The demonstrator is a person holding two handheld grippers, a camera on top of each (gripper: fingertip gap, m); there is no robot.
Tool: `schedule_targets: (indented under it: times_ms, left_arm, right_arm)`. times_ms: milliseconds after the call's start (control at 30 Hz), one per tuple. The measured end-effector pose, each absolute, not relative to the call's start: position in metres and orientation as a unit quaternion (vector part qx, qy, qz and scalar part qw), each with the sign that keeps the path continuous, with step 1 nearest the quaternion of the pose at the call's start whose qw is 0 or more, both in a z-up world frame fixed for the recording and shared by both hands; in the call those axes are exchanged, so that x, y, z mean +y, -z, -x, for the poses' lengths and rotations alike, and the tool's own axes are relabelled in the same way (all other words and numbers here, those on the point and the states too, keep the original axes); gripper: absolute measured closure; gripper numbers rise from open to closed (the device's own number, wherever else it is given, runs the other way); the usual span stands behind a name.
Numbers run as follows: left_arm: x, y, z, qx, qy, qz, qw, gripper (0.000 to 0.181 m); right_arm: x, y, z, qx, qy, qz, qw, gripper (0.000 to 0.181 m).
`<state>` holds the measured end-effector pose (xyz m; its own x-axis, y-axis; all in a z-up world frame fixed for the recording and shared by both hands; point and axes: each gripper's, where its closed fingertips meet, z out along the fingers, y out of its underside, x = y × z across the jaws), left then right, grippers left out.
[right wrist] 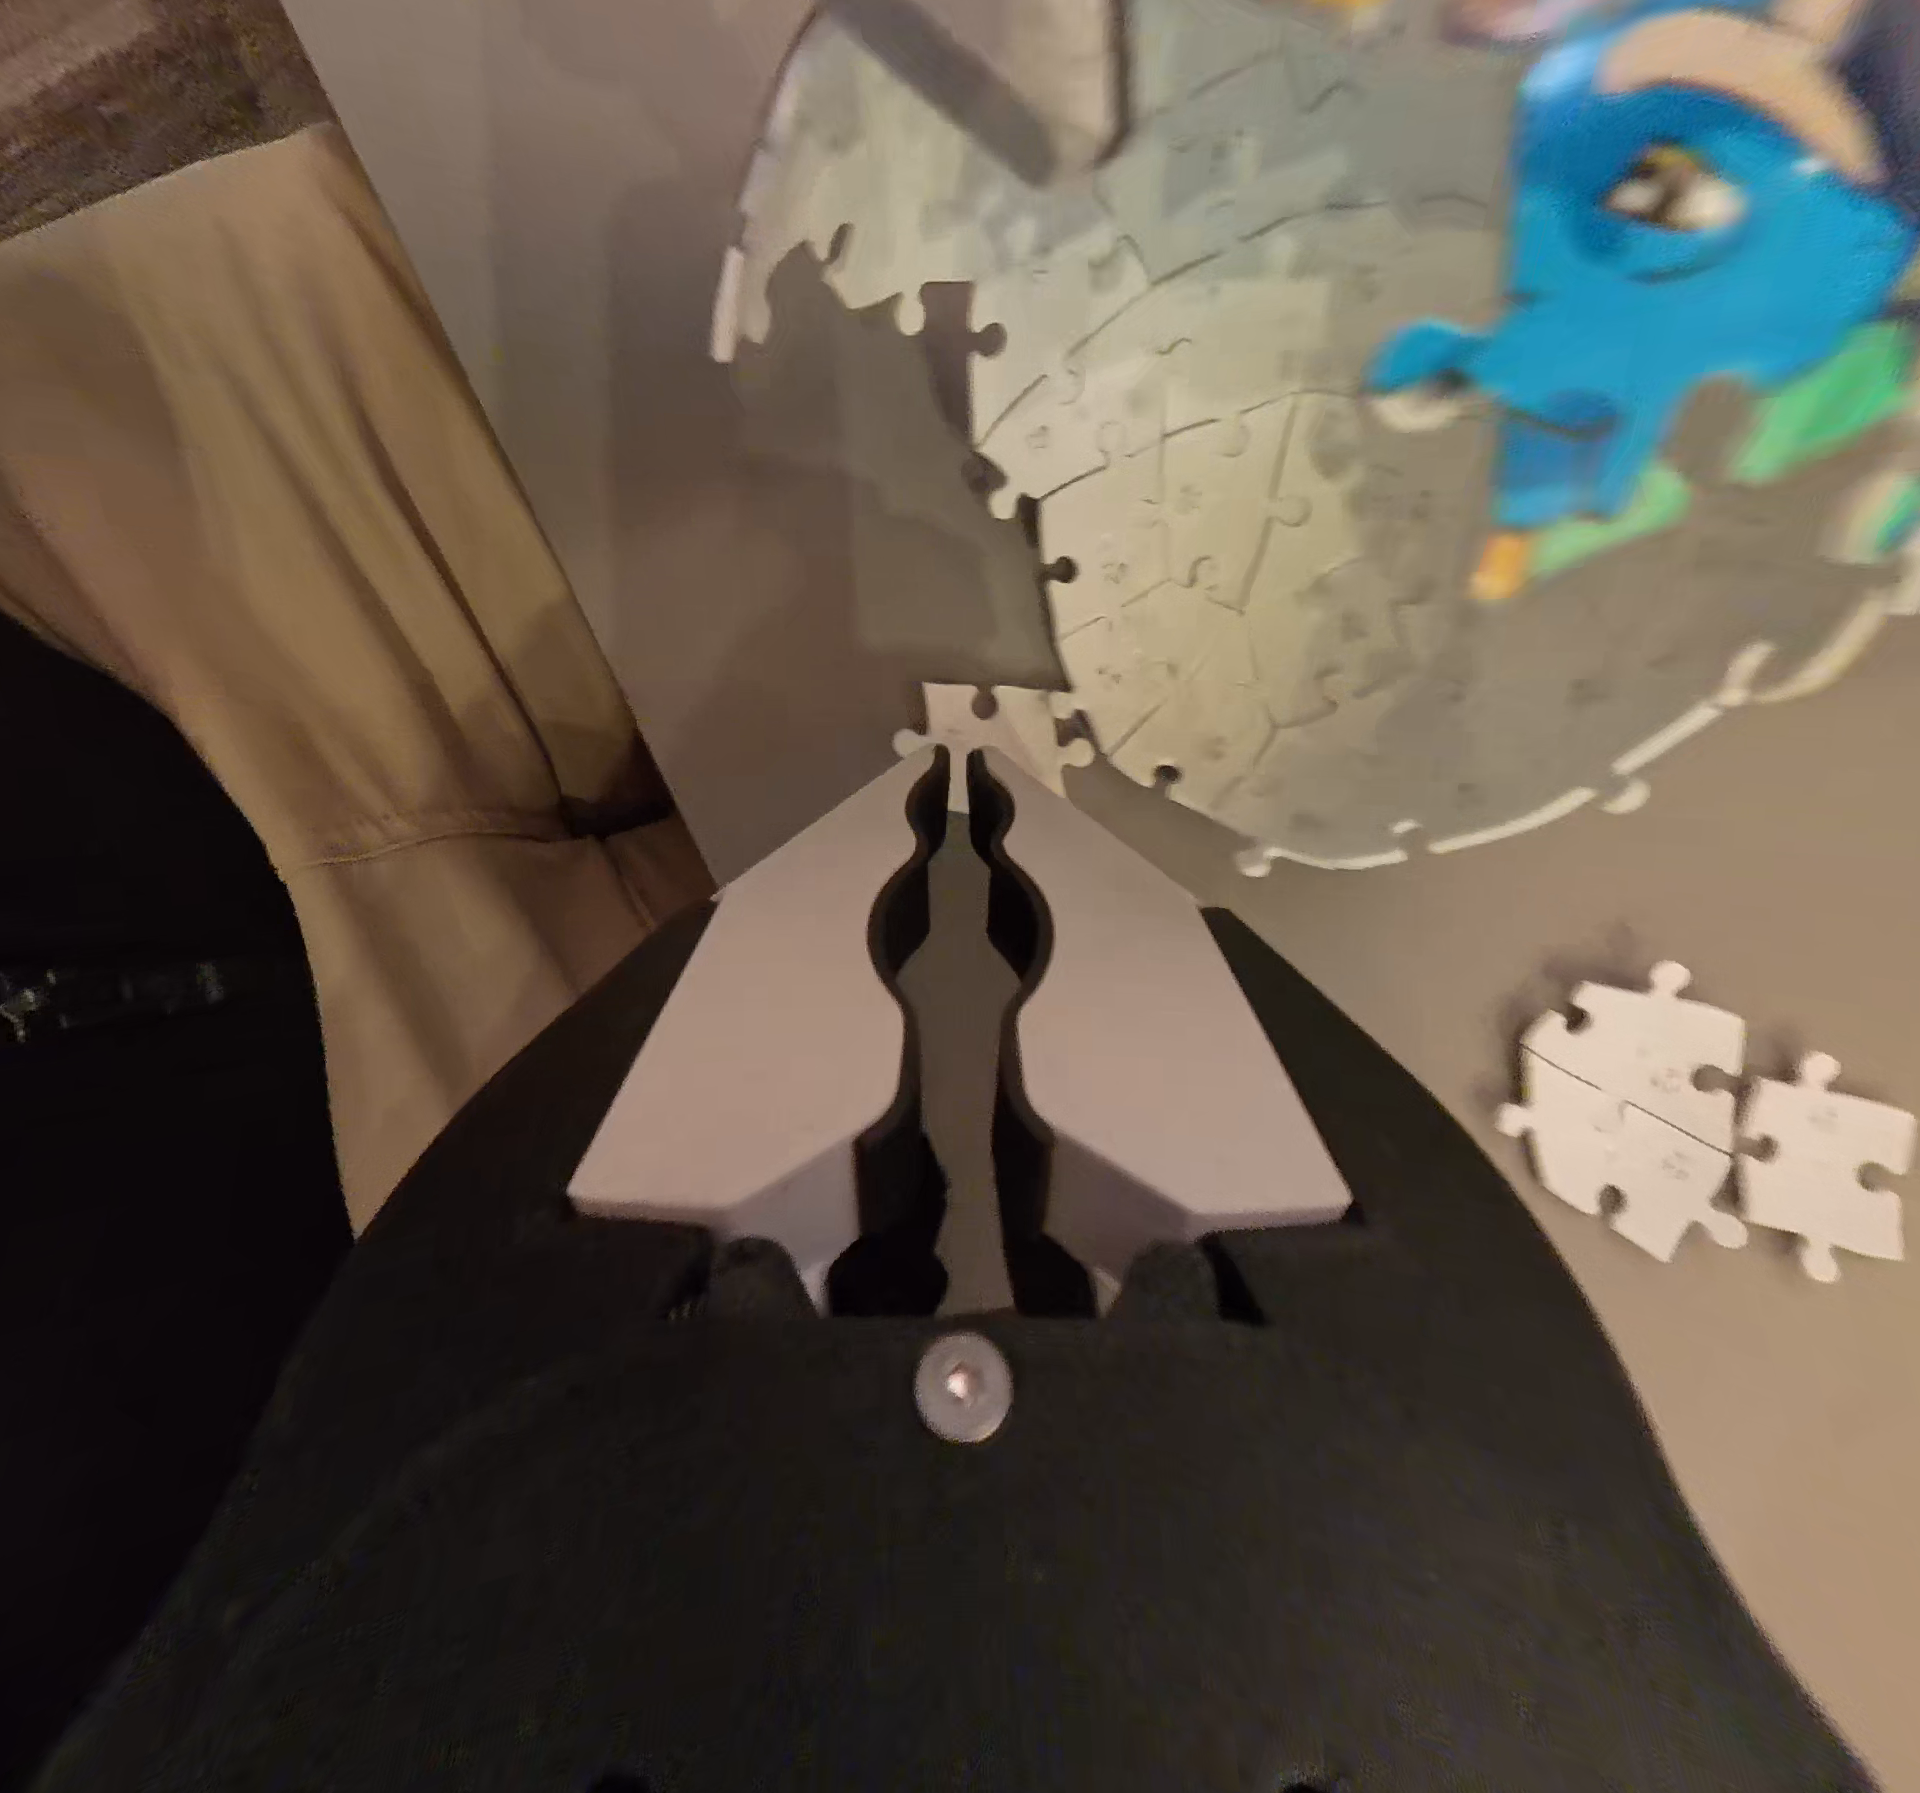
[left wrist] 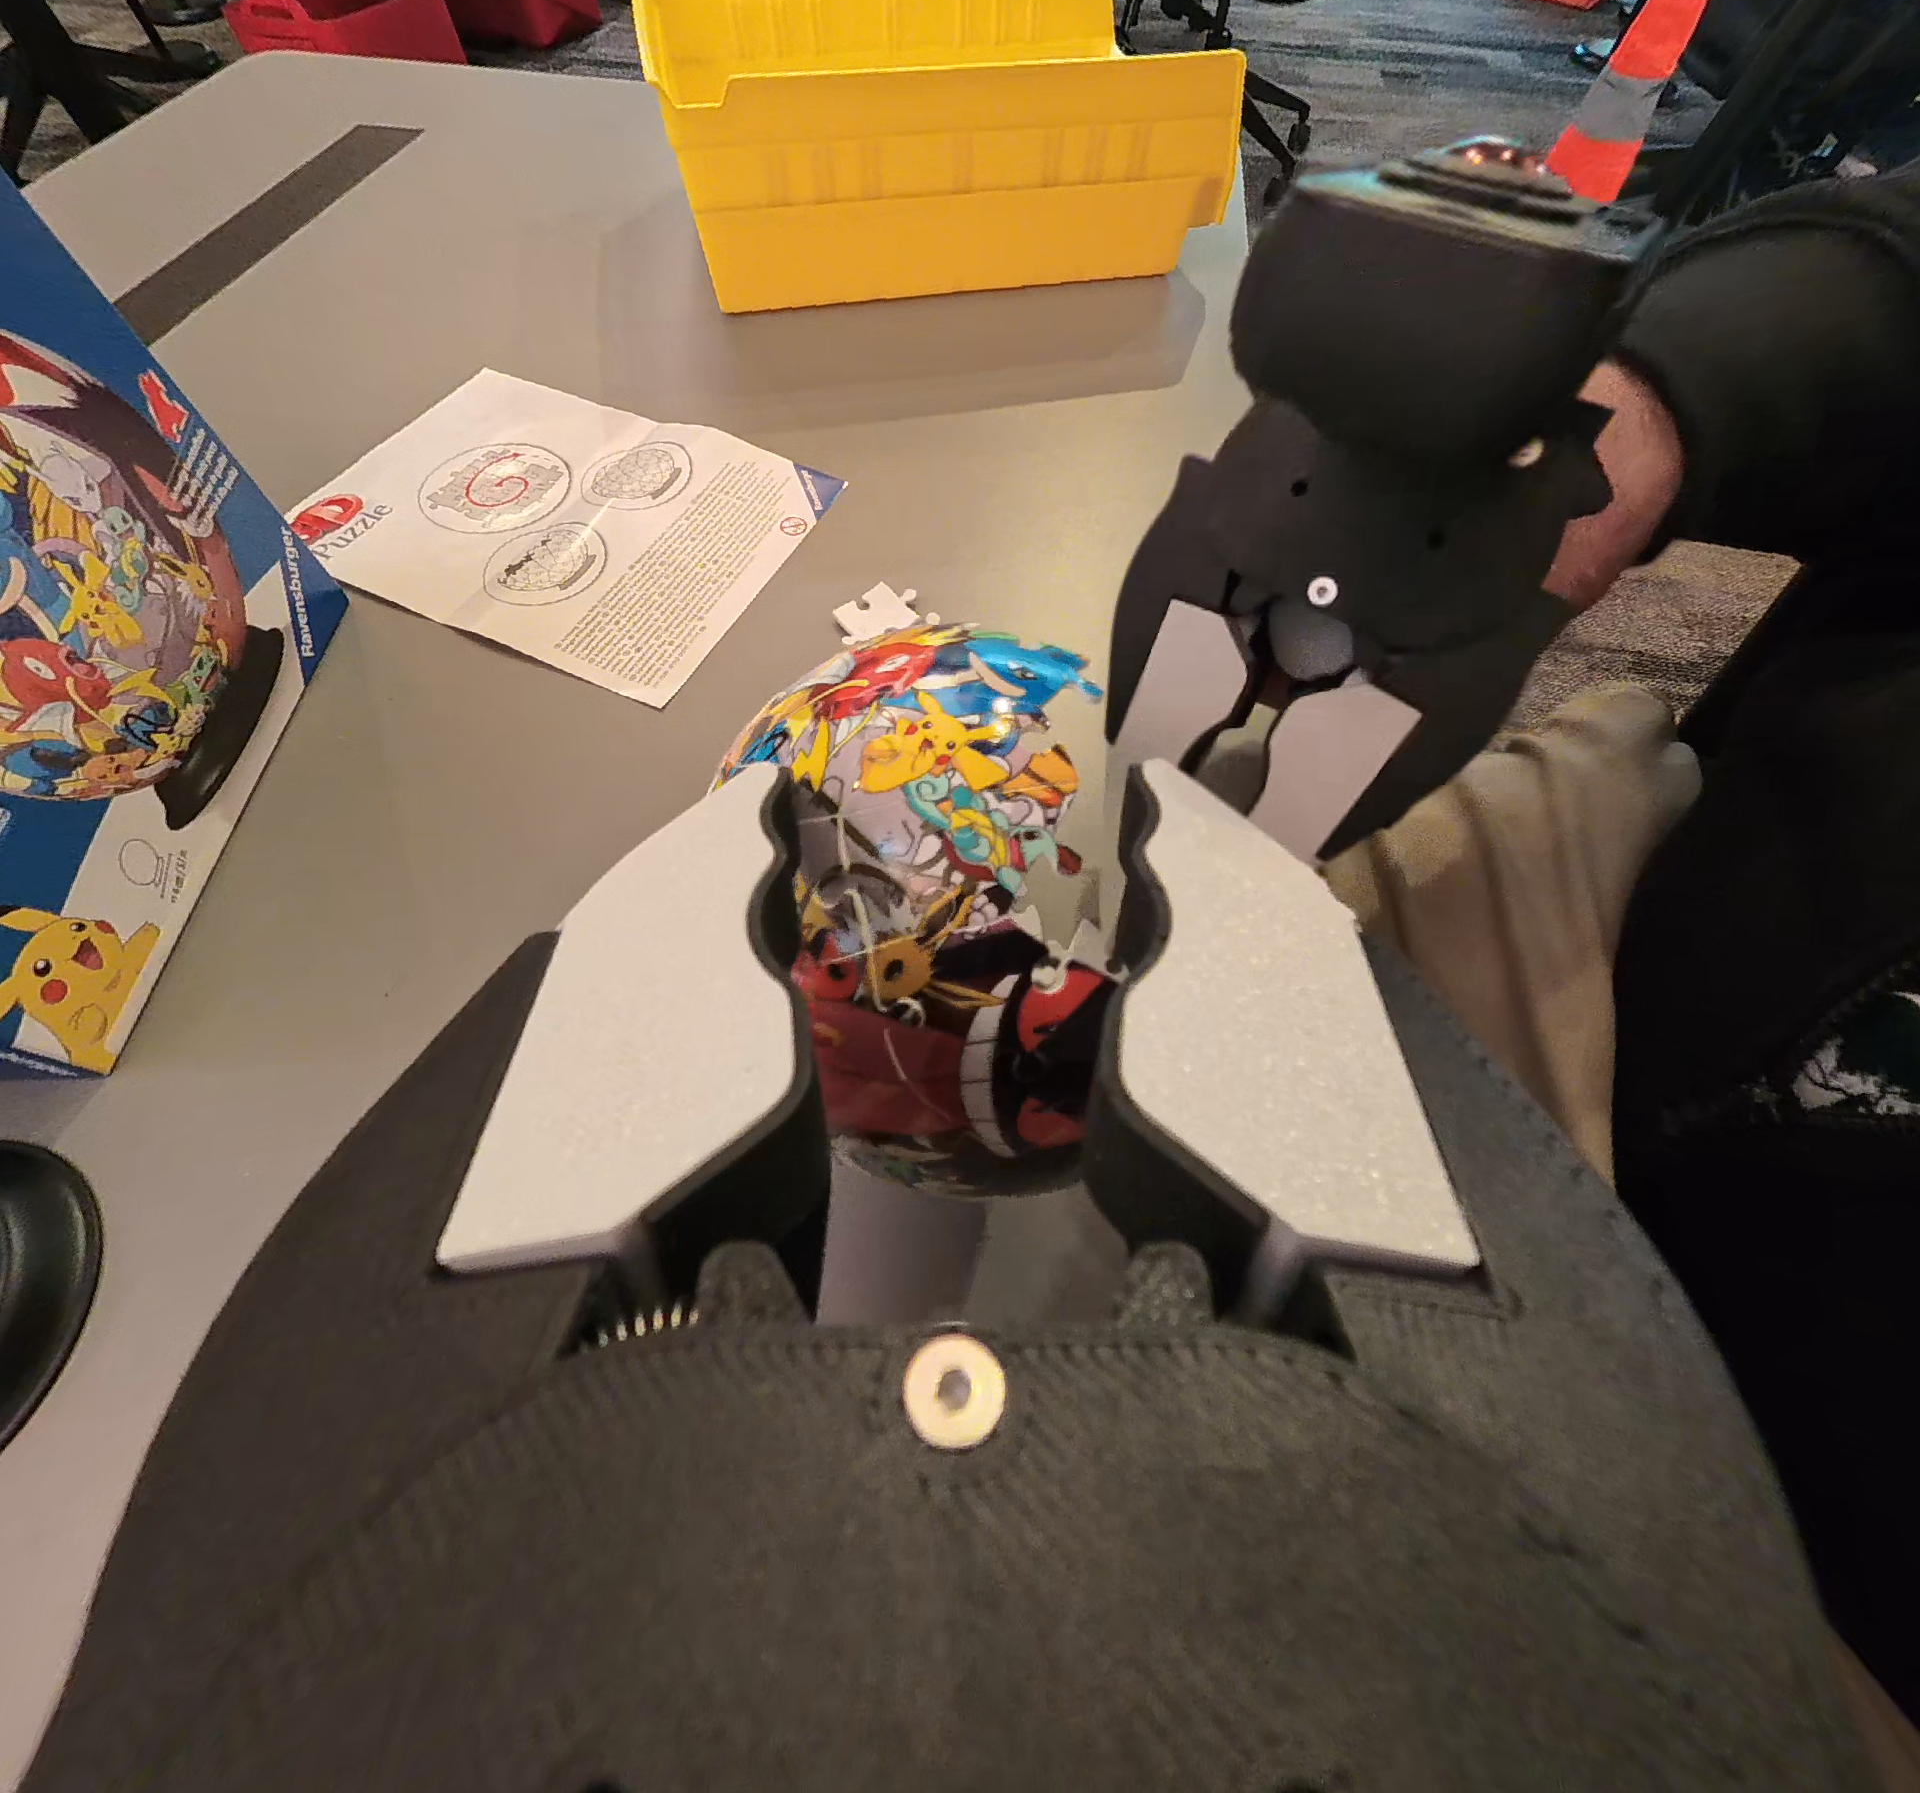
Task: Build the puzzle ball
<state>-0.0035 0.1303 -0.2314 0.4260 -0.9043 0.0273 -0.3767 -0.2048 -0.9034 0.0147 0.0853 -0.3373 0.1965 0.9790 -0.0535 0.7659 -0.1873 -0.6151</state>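
The partly built puzzle ball, printed with bright cartoon creatures, sits between my left gripper's grey pads, and the gripper is shut on it above the grey table. The right wrist view shows the ball's pale inside through a jagged opening. My right gripper is shut on a small white puzzle piece, held at the lower rim of that opening. The right gripper also shows in the left wrist view, close to the ball's right side.
A yellow bin stands at the table's far side. An instruction sheet and the puzzle box lie at the left. A loose white piece lies behind the ball. A few joined pieces lie white side up. A person's beige trouser leg is at the right. Spacing between my two grippers at the tips: around 12 cm.
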Motion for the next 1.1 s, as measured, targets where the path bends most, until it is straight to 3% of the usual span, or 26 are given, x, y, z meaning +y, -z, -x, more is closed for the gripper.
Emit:
schedule_targets:
  times_ms: [1100]
  left_arm:
    - [0.125,0.231,-0.003,0.447,0.298,0.716,0.446,0.122]
  right_arm:
    - [0.077,0.348,-0.021,-0.592,-0.192,0.751,0.22,0.173]
